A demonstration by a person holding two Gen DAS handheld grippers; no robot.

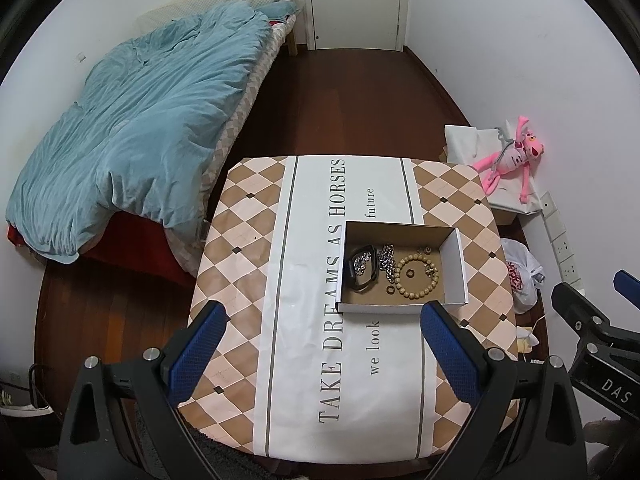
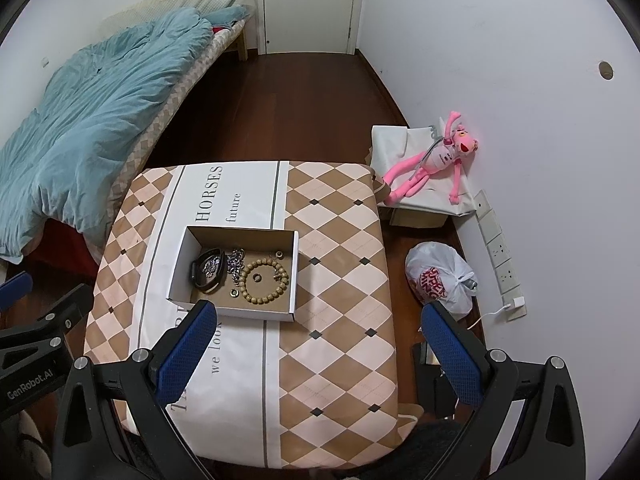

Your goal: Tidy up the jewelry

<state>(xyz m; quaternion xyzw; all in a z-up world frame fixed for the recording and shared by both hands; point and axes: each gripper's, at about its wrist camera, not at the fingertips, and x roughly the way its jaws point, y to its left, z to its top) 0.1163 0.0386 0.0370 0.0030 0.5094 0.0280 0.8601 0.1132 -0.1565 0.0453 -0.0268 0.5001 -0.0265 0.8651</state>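
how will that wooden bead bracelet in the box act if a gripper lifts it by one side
The bead bracelet is probably floppy: separate strung beads, so it should sag from a loop into a dangling strand. Round beads may slip between pads. It looks light, lying flat in the cardboard box.

My left finger covers the near right corner of the box in the left view; in the right view my other gripper's left finger covers its near left corner. The small rings are too small for me to tell their make, and the silver chain is a tangle whose links I cannot separate. The black strap hides part of the shiny piece lying inside it. The tablecloth text is cut by the box and fingers. The bed runs off the left edge, and the bag's contents are hidden.
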